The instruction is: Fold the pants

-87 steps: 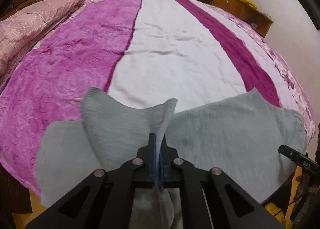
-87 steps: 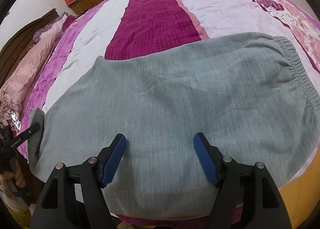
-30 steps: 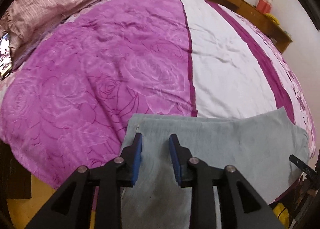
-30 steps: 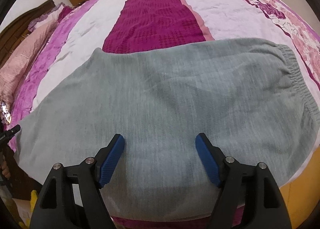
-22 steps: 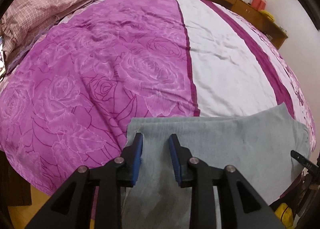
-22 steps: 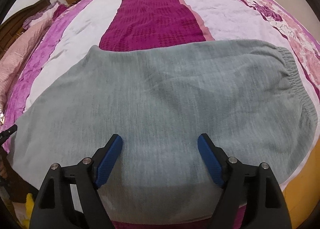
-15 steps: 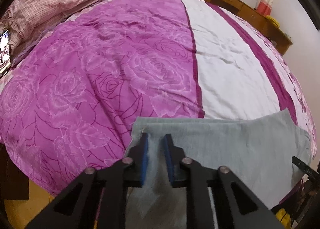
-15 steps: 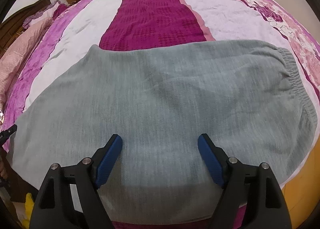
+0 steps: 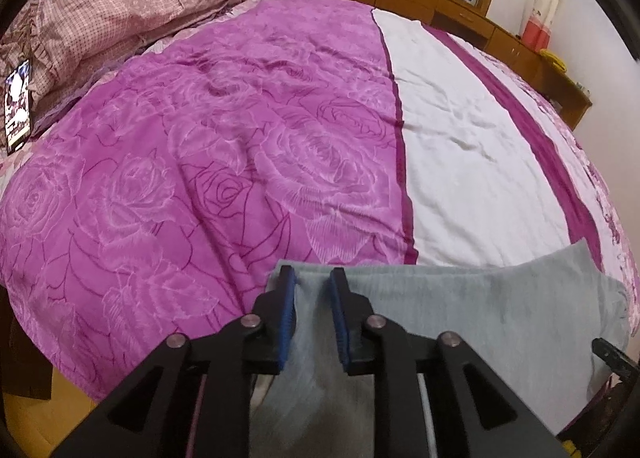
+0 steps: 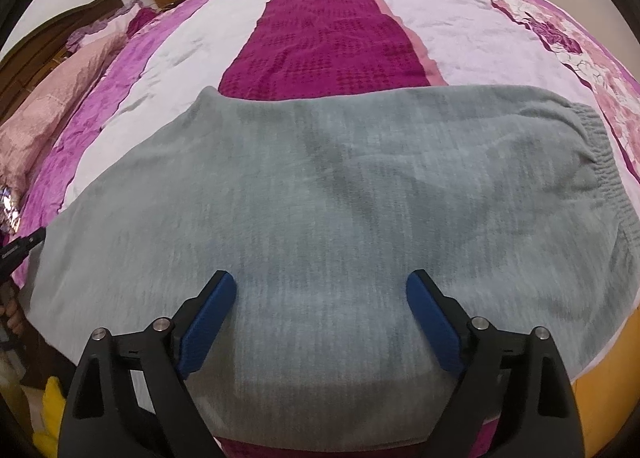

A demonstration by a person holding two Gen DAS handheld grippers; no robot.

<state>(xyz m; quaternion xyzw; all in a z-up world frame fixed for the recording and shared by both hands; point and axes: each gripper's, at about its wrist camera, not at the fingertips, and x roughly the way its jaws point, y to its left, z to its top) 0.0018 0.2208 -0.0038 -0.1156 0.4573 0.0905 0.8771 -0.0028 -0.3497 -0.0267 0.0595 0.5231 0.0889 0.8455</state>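
grey pants [image 10: 320,194] folded flat, elastic waistband right

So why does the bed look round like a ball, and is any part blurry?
Left wrist view: the fisheye lens bulges the bed into a dome, with black corners; the picture is mostly sharp, under warm indoor light. Right wrist view: the same bulge; the grey pants look a bit smeary near the right tongs, with a soft shadow under them.

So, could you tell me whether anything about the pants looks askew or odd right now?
Nothing stands out. The grey pants lie flat along the near edge of the bed, with only soft creases near the elastic waistband. No tears or stains are visible.
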